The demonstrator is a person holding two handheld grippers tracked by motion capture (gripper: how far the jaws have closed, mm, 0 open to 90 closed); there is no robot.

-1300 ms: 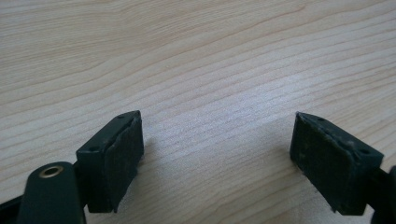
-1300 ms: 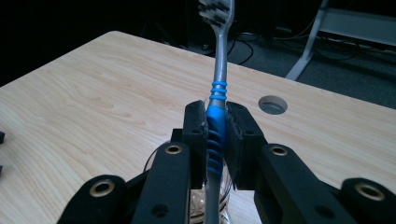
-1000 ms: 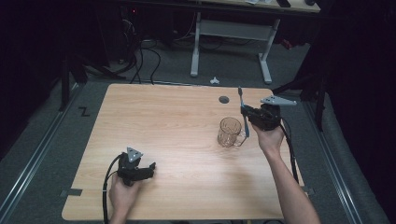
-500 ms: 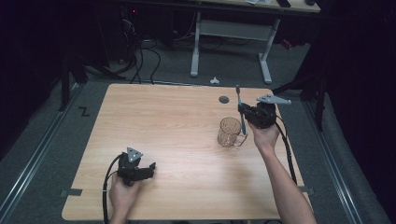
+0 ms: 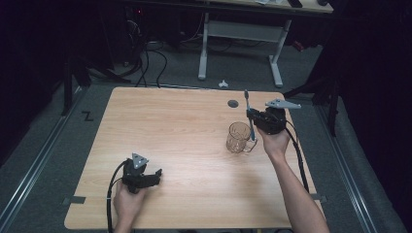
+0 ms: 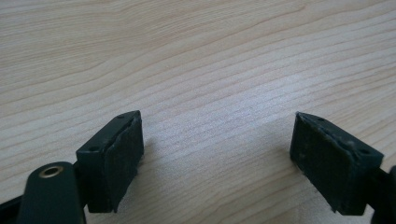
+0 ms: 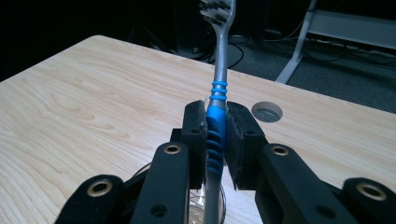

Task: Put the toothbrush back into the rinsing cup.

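Observation:
My right gripper (image 5: 252,119) is shut on a toothbrush (image 5: 248,108), which stands nearly upright with its bristled head on top. In the right gripper view the pads (image 7: 198,133) press the blue ribbed grip of the toothbrush (image 7: 219,74) from both sides. Its lower end hangs over a clear glass mug (image 5: 238,137), just left of the gripper, whose rim (image 7: 154,170) shows below the jaws. At the table's front left my left gripper (image 5: 154,174) rests low on the wood. In its own view, that left gripper (image 6: 217,154) is open, with bare tabletop between the jaws.
A round cable hole (image 5: 233,103) sits in the wooden table (image 5: 184,126) behind the mug. Beyond the far edge are a white desk frame (image 5: 274,58), cables on the grey floor and a small white object (image 5: 223,83).
The right hand has shifted slightly to the left with the toothbrush still gripped above the mug. The left hand has stayed put.

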